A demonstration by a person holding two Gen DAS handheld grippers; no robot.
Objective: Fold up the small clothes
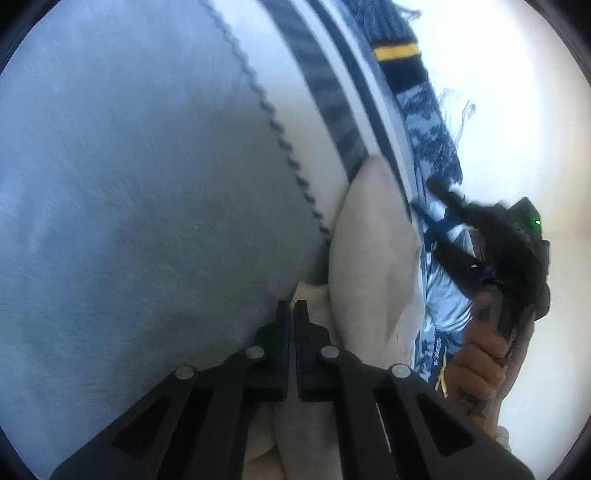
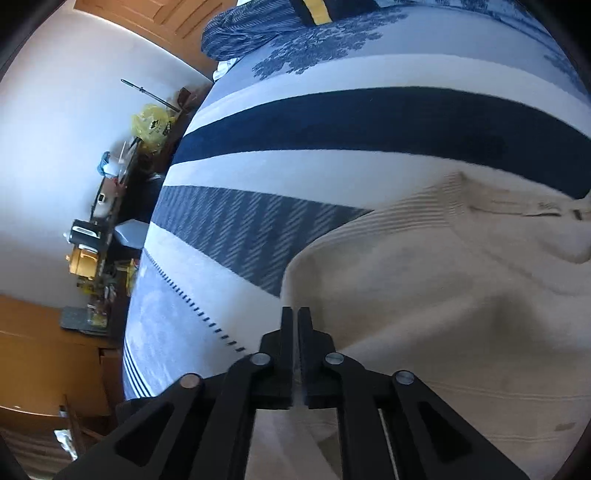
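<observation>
A garment [image 2: 443, 295] lies on a bedspread [image 2: 332, 122], apparently before a pillow [image 2: 258, 33]

- The garment [image 2: 443, 295] is cream — plain over most of it, with fine ribbing along one edge.
- The bedspread [image 2: 332, 122] shows bands: white, solid navy, a blue band of slanted dashes, pale blue edged by a row of dark stitches, and blue leaf print at the far side.
- The folded cloth [image 2: 280, 22] at the far edge is blue-striped, with a navy and yellow band.
- Both grippers [image 2: 294, 317] are black — silver pins at the joints.
- The bag [image 2: 151, 125] on the left is yellow.
</observation>
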